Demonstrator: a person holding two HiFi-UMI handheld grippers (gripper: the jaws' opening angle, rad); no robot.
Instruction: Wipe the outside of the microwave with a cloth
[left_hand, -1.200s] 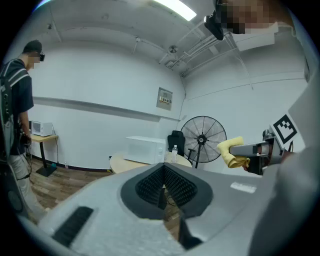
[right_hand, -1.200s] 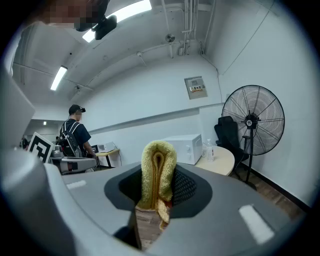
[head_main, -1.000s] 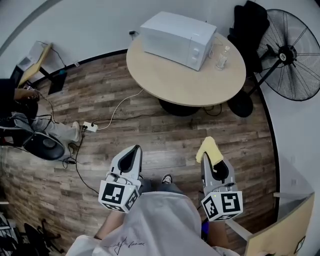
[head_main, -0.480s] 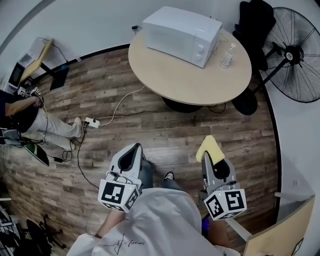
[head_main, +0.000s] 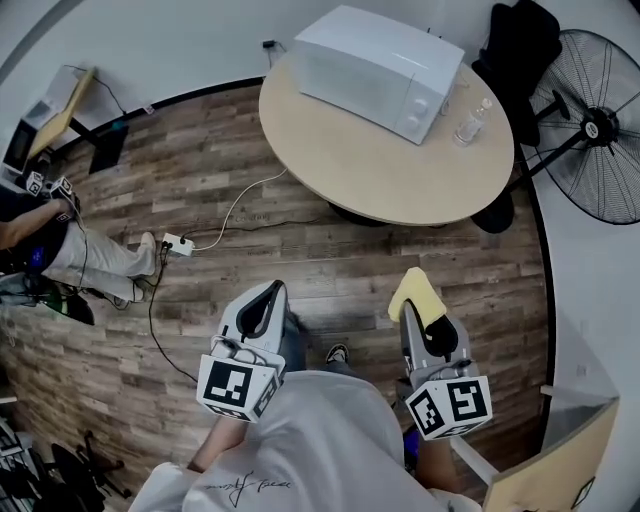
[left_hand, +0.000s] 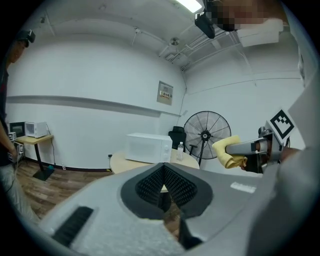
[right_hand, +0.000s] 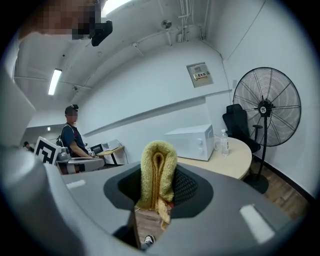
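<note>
Cloth (right_hand: 159, 172) pinched in right tongs (head_main: 424, 318), lower end hidden

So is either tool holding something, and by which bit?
The right tool pinches the folded yellow cloth across its lower half, fold poking out. The left tool is shut, empty.

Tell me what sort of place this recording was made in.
Likely an office or lab room, not a home kitchen: the microwave sits on a round table near a pedestal fan.

Nothing can be read: the wall sign (right_hand: 200, 75) and the script on the shirt (head_main: 255, 487) are too small.
</note>
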